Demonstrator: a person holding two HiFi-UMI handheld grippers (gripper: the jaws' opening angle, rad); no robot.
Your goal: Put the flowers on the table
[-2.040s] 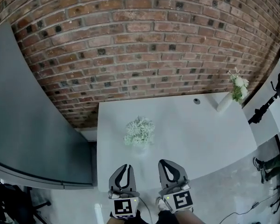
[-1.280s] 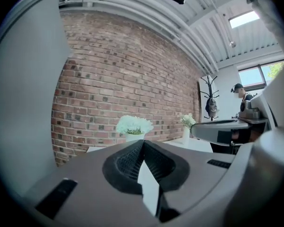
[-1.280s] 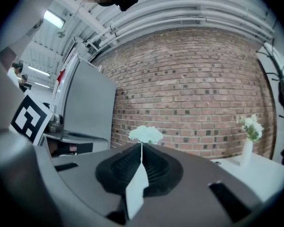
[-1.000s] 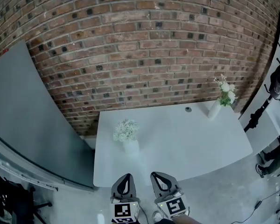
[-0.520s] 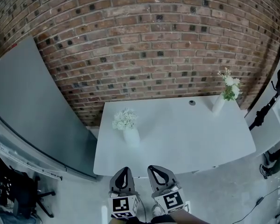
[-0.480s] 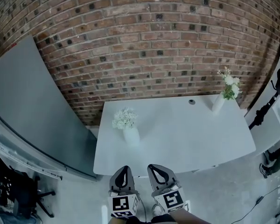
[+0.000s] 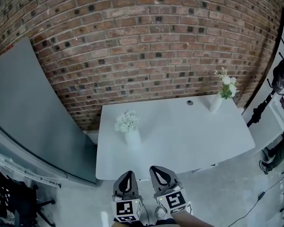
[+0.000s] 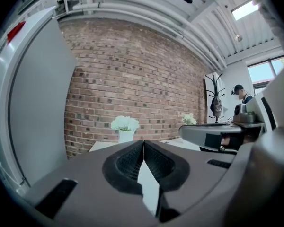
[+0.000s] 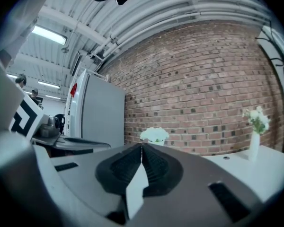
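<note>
A white vase of pale flowers stands near the left side of the grey table; it also shows as the flower vase and the flower vase. A second slim vase with white flowers stands at the table's far right corner, seen too as the slim vase. My left gripper and right gripper hang side by side short of the table's near edge, both shut and empty.
A brick wall backs the table. A large grey cabinet stands to the left. A small dark round thing lies near the table's far edge. Stands and cables crowd the right side.
The view has pulled back from the table over the last two seconds, and both grippers sit lower and farther from the flower vase. Both stay shut.
</note>
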